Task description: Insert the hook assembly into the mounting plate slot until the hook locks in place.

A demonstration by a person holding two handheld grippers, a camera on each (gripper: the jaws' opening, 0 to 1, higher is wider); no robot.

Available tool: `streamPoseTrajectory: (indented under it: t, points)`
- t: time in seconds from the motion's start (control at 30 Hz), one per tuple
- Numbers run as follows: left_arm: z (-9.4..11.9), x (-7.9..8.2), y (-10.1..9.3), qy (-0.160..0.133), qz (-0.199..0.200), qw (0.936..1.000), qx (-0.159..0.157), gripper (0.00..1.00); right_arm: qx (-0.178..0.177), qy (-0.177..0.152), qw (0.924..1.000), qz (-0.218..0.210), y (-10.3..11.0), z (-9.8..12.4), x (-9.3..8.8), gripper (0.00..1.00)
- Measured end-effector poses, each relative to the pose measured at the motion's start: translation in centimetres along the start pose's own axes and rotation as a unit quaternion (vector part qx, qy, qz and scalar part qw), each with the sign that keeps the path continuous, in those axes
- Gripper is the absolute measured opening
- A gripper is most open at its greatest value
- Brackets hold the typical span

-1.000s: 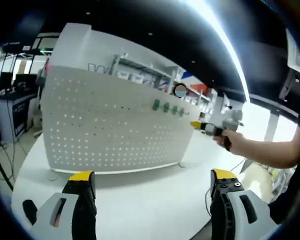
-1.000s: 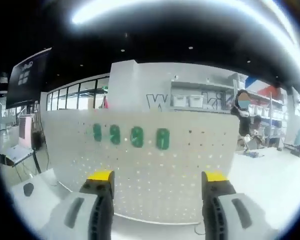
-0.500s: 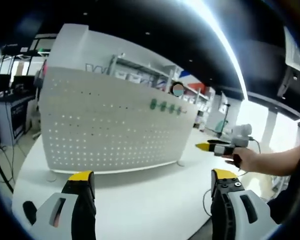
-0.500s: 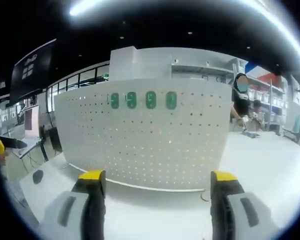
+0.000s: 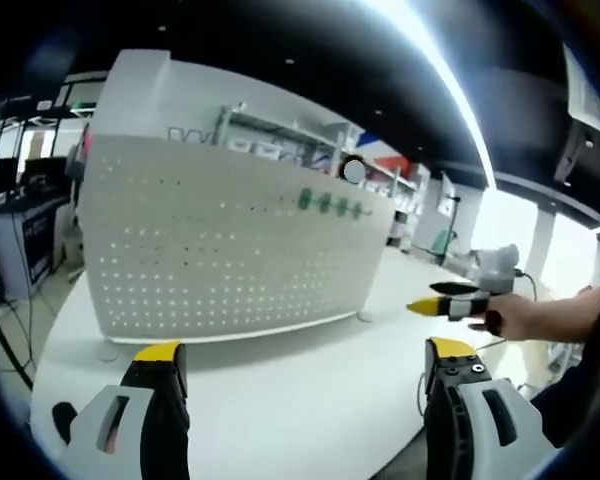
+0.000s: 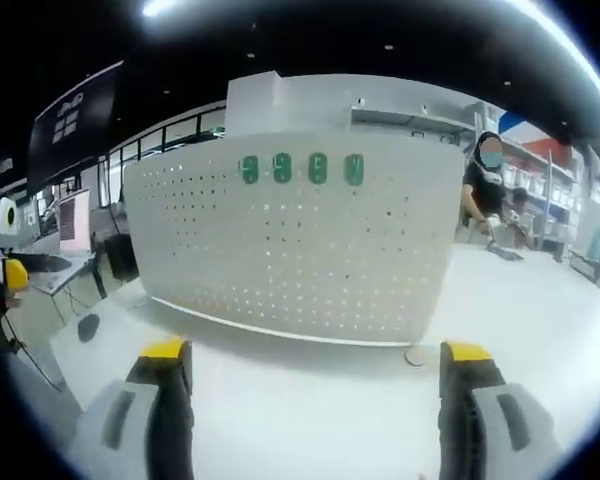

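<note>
A white perforated mounting plate [image 5: 220, 245] [image 6: 300, 240] stands upright on a white table [image 5: 300, 385]. Several green hooks [image 5: 330, 204] [image 6: 300, 169] sit in a row along its upper edge. My left gripper [image 5: 300, 375] is open and holds nothing, low over the table, well in front of the plate. My right gripper [image 6: 315, 375] is open too and holds nothing, facing the plate from a distance. In the left gripper view the right gripper [image 5: 445, 305] comes in from the right in a person's hand [image 5: 510, 315], away from the plate.
The table's front edge [image 5: 380, 465] runs close under the left gripper. A black round object [image 6: 88, 327] lies on the table left of the plate. A person [image 6: 485, 200] stands behind the plate, among shelves. Desks with monitors stand at the far left [image 5: 25, 205].
The right gripper has drawn back from the plate and dropped lower; the plate and green hooks look smaller and farther. The left gripper has barely moved. Both stay open.
</note>
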State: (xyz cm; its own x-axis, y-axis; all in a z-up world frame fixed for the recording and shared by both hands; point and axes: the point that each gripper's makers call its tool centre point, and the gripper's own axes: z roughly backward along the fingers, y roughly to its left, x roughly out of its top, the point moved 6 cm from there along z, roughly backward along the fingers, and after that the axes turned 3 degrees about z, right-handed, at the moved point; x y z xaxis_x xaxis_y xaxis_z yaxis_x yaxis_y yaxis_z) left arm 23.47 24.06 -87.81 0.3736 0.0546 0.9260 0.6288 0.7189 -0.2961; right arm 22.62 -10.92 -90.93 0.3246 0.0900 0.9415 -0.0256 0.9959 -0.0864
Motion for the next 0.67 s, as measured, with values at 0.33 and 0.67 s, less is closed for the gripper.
streamPoseTrajectory:
  t: [0.33,0.67]
  points:
    - [0.6,-0.2,0.0,0.002,0.000,1.0000,0.003,1.00,0.008,0.007,0.9999,-0.006,0.9,2.3,-1.0,1.00]
    - [1.3,-0.8,0.0,0.008,-0.001,0.9999,0.009,1.00,0.022,0.023,0.9994,-0.014,2.0,3.7,-2.2,1.00]
